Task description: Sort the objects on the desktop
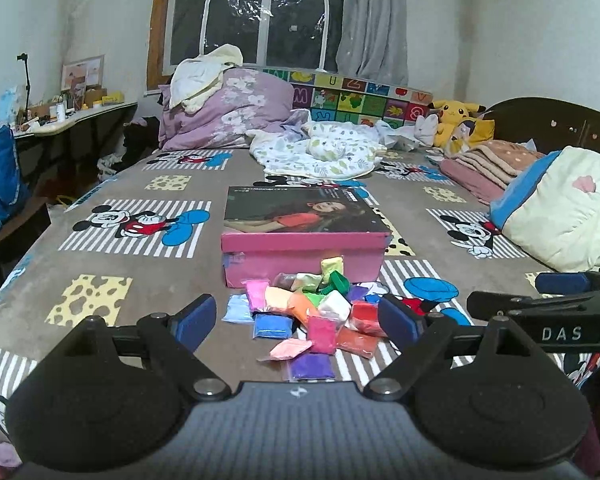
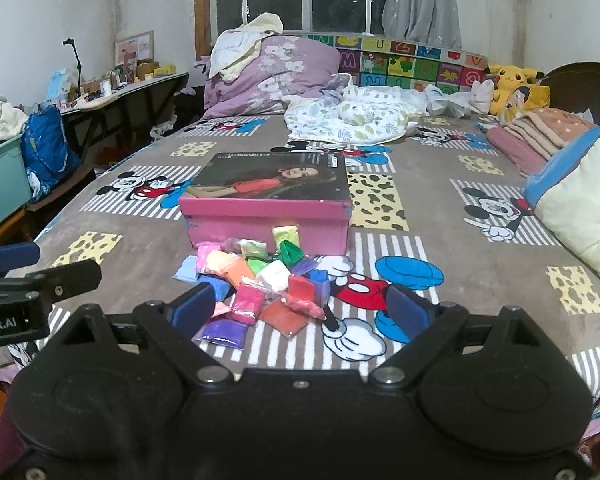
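A heap of small coloured clay packets [image 1: 314, 314] [image 2: 260, 284] lies on the bed in front of a closed pink box [image 1: 304, 256] [image 2: 266, 220] with a photo lid. A green plastic piece [image 1: 338, 282] [image 2: 290, 250] sits on the heap near the box. My left gripper [image 1: 298, 322] is open, short of the heap, with nothing between its blue pads. My right gripper [image 2: 300, 312] is open too, hovering just before the heap's near right side and holding nothing. Each gripper shows at the edge of the other's view.
The bed wears a grey cartoon-mouse sheet [image 1: 100, 280]. Folded quilts and pillows [image 1: 560, 208] lie along the right, a purple quilt [image 1: 228, 112] and crumpled blanket [image 1: 320, 148] at the back. A cluttered desk [image 1: 72, 114] stands at the left wall.
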`<control>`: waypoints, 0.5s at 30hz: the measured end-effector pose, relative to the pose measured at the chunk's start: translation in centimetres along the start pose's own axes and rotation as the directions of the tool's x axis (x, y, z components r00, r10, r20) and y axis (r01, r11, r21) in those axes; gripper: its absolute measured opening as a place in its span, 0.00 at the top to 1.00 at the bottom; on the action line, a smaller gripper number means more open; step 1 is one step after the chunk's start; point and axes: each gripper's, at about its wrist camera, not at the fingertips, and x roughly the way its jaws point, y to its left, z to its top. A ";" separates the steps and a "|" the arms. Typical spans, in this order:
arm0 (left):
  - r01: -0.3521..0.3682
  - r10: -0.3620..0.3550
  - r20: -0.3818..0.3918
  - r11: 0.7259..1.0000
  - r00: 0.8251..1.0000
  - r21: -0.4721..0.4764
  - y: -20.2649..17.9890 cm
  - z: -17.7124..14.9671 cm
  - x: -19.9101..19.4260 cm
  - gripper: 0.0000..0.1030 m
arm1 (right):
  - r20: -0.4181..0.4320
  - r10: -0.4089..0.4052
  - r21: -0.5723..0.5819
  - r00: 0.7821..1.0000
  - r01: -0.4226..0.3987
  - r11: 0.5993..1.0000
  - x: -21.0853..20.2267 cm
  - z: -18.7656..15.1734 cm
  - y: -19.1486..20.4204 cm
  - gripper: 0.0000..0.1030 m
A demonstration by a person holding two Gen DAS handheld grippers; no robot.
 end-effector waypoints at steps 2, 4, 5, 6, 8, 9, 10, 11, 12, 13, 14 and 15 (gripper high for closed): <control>0.004 -0.004 0.000 1.000 1.000 -0.002 0.0 0.0 0.0 0.15 | -0.003 0.000 -0.003 1.000 0.000 1.000 0.0 0.0 0.0 0.10; 0.005 -0.005 -0.001 1.000 1.000 -0.003 -0.1 0.0 0.0 0.15 | -0.006 0.002 -0.002 1.000 -0.002 1.000 0.0 0.0 0.1 0.10; 0.007 -0.007 -0.002 1.000 1.000 -0.003 -0.1 -0.1 0.0 0.15 | -0.007 0.001 -0.003 1.000 -0.001 1.000 0.0 0.0 0.1 0.10; 0.007 -0.007 -0.004 1.000 1.000 -0.003 -0.1 -0.1 0.1 0.15 | -0.008 0.001 -0.004 1.000 -0.001 1.000 0.0 -0.1 0.2 0.10; 0.005 -0.005 -0.007 1.000 1.000 -0.004 -0.1 -0.2 0.2 0.15 | -0.009 0.002 -0.005 1.000 -0.002 1.000 0.1 -0.1 0.4 0.10; 0.005 -0.005 -0.007 1.000 1.000 -0.005 -0.1 -0.2 0.2 0.15 | -0.010 0.003 -0.006 1.000 -0.003 1.000 0.1 -0.1 0.5 0.10; 0.004 -0.004 -0.008 1.000 1.000 -0.006 0.0 -0.3 0.2 0.15 | -0.011 0.003 -0.007 1.000 -0.003 1.000 0.1 -0.1 0.5 0.10; 0.002 -0.002 -0.009 1.000 1.000 -0.007 0.0 -0.3 0.3 0.15 | -0.012 0.003 -0.008 1.000 -0.004 1.000 0.1 -0.1 0.6 0.10; 0.001 -0.001 -0.009 1.000 1.000 -0.008 0.0 -0.3 0.3 0.15 | -0.013 0.004 -0.008 1.000 -0.004 1.000 0.2 -0.1 0.6 0.10; 0.001 -0.001 -0.009 1.000 1.000 -0.009 0.1 -0.3 0.3 0.15 | -0.014 0.005 -0.008 1.000 -0.005 1.000 0.2 -0.1 0.6 0.10; 0.000 0.000 -0.008 1.000 1.000 -0.009 0.1 -0.3 0.3 0.15 | -0.014 0.005 -0.008 1.000 -0.005 1.000 0.2 -0.2 0.7 0.10; -0.001 0.001 -0.004 1.000 1.000 -0.008 0.1 -0.4 0.2 0.15 | -0.015 0.004 -0.008 1.000 -0.004 1.000 0.3 -0.2 0.7 0.10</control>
